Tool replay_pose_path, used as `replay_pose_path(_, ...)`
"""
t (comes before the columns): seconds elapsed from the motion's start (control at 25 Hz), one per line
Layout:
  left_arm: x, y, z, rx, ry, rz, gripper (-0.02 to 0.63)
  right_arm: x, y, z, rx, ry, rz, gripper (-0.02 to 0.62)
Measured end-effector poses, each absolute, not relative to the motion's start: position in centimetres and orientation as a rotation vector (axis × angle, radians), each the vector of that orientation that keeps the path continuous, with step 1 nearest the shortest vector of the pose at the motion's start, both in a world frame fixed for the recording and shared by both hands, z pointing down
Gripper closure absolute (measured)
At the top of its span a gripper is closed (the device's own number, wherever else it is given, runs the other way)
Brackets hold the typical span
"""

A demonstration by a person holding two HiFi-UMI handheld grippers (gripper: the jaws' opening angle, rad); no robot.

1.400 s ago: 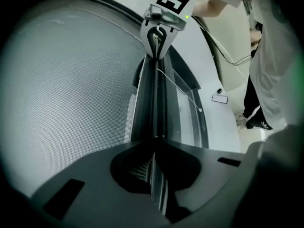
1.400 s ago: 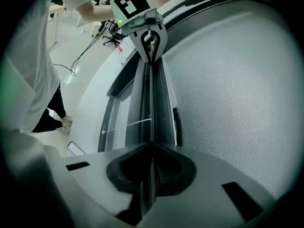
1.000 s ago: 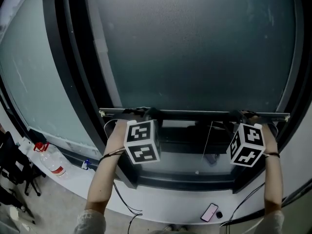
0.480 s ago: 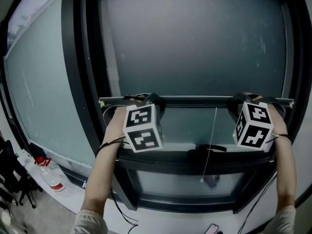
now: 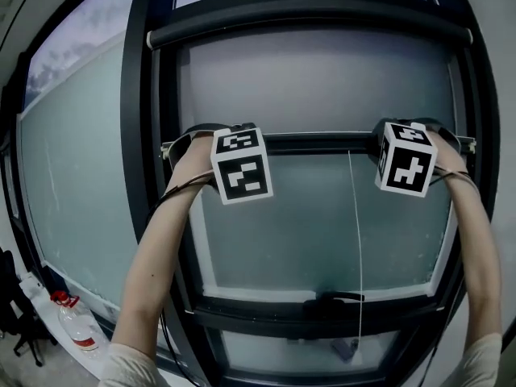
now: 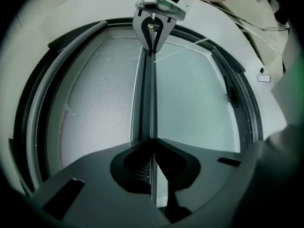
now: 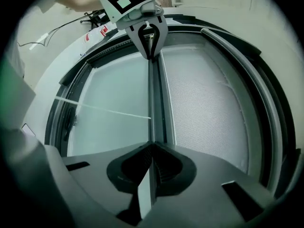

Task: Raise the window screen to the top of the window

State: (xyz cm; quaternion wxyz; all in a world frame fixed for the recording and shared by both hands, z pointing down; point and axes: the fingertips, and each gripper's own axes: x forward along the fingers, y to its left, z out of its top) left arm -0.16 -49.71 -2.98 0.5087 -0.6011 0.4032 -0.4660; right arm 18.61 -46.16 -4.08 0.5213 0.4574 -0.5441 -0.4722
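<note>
The window screen's grey mesh (image 5: pixel 322 87) hangs from a dark roller housing (image 5: pixel 306 22) at the window's top. Its dark bottom bar (image 5: pixel 322 143) lies level, well above the sill. My left gripper (image 5: pixel 226 133) is shut on the bar's left end, and my right gripper (image 5: pixel 405 127) is shut on its right end. In the left gripper view the bar (image 6: pixel 148 103) runs from my left gripper (image 6: pixel 152 163) to the right gripper (image 6: pixel 154 25). The right gripper view shows the bar (image 7: pixel 154 103) pinched in my right gripper (image 7: pixel 152 167), with the left gripper (image 7: pixel 148 34) far along it.
A thin white pull cord (image 5: pixel 355 216) hangs from the bar down over the bare glass (image 5: pixel 274 224). A black window handle (image 5: pixel 334 298) sits on the lower frame. A clear bottle with a red cap (image 5: pixel 76 325) stands on the floor at lower left.
Both grippers have risen together with the bar shut in them. The bar now stands much nearer the roller housing, and far more bare glass shows beneath it.
</note>
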Motion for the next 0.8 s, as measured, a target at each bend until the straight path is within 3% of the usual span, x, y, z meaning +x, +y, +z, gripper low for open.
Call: replay_pose_path(0.8,-0.4,-49.9,-20.0,-1.301,1.085,-1.012,0.584,18.2,-46.4,-21.2,1.288,-1.183,-1.275,0.574)
